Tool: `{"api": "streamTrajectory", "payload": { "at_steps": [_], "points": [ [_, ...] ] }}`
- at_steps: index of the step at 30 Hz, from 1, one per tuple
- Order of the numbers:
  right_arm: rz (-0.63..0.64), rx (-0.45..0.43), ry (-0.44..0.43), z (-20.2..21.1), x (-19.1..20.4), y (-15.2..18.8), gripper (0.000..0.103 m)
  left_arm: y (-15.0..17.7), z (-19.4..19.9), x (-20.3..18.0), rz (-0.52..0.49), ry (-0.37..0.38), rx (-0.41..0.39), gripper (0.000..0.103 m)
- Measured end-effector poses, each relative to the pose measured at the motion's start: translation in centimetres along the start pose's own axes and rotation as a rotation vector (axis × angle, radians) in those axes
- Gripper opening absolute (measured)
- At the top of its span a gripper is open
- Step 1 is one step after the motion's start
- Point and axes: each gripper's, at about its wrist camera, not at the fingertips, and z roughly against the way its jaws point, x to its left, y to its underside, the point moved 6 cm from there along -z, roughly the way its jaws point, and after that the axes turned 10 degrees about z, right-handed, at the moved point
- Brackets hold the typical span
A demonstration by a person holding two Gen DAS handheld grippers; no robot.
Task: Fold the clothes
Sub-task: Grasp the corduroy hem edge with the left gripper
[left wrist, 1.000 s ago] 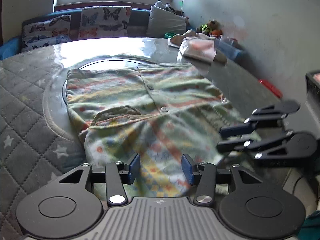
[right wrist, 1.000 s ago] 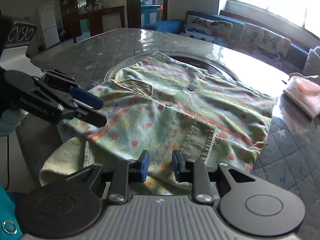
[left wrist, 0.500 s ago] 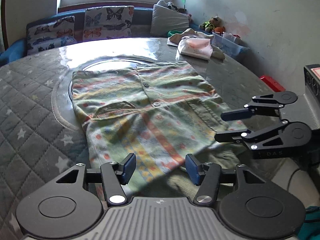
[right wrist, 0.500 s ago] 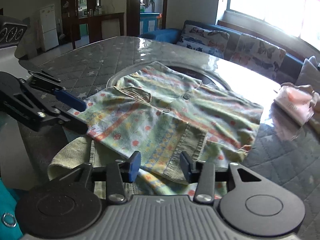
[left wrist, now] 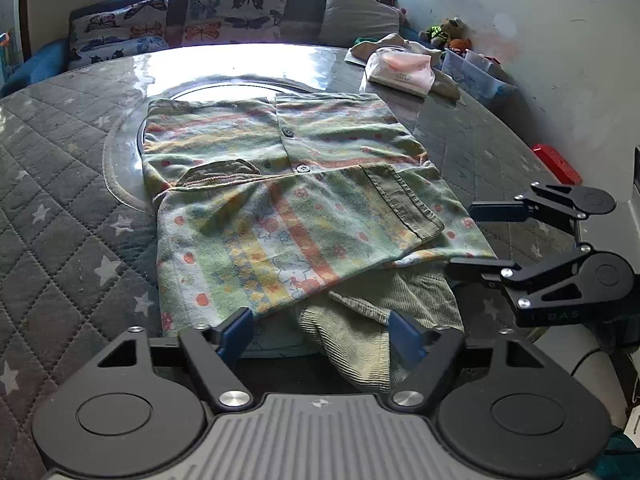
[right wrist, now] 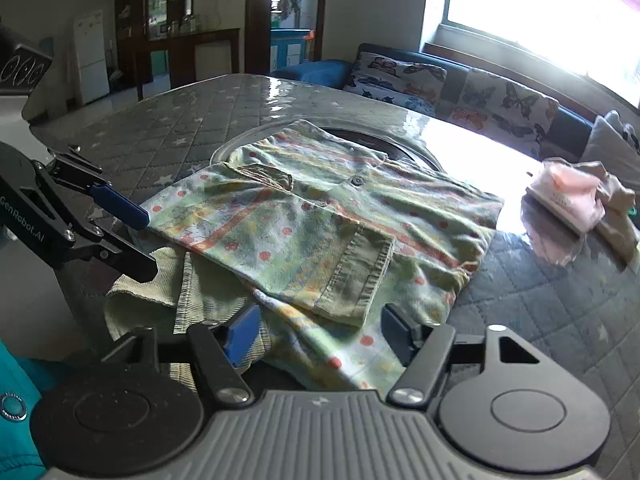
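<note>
A patterned green, orange and yellow button shirt (left wrist: 288, 184) lies on the quilted table, its near part folded over the body; it also shows in the right wrist view (right wrist: 320, 232). A green corduroy part (left wrist: 376, 320) hangs off the near table edge. My left gripper (left wrist: 320, 334) is open and empty, just short of the shirt's near edge. My right gripper (right wrist: 320, 334) is open and empty at the shirt's near right edge. The right gripper shows in the left wrist view (left wrist: 476, 236), and the left gripper in the right wrist view (right wrist: 136, 236).
A pink folded garment (left wrist: 400, 70) and beige cloth lie at the table's far right. A round inset ring (left wrist: 120, 184) lies under the shirt. Butterfly cushions (left wrist: 236, 10) line a sofa behind the table. A red box (left wrist: 556, 162) sits on the right.
Both grippers have opened wider and pulled back from the shirt. The folded near part now lies flat on the shirt body.
</note>
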Motion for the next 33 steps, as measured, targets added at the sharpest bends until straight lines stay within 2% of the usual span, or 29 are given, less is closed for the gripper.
{"api": "streamTrajectory", "payload": {
  "at_steps": [5,16,20,23,25,29,30,32,33],
  "points": [
    [-0.029,-0.013,0.009,0.5,0.0,0.4,0.083,0.4,0.2,-0.3,0.000,-0.011,-0.003,0.087],
    [-0.026,-0.040,0.059,2.1,0.1,0.8,0.098,1.2,0.6,-1.2,0.025,-0.013,0.027,0.085],
    [-0.006,-0.044,0.068,2.6,0.3,1.1,0.103,1.8,0.2,-1.2,0.048,-0.005,0.057,0.080],
    [0.020,-0.045,0.077,2.8,0.4,1.5,0.103,2.0,-0.2,-0.9,0.072,-0.002,0.073,0.074],
    [0.033,-0.040,0.082,2.9,0.5,1.7,0.103,2.1,-0.4,-0.8,0.089,0.005,0.087,0.063],
    [0.053,-0.031,0.085,2.9,0.6,2.4,0.103,2.3,-0.9,-0.8,0.109,0.021,0.115,0.051],
    [0.059,-0.028,0.085,2.9,0.6,2.6,0.103,2.4,-0.9,-0.8,0.109,0.023,0.116,0.045],
    [0.069,-0.029,0.087,3.0,0.7,2.8,0.103,2.4,-0.9,-0.7,0.117,0.031,0.118,0.038],
    [0.074,-0.027,0.086,2.9,0.8,2.9,0.103,2.4,-0.9,-0.7,0.126,0.042,0.122,0.029]
  ]
}}
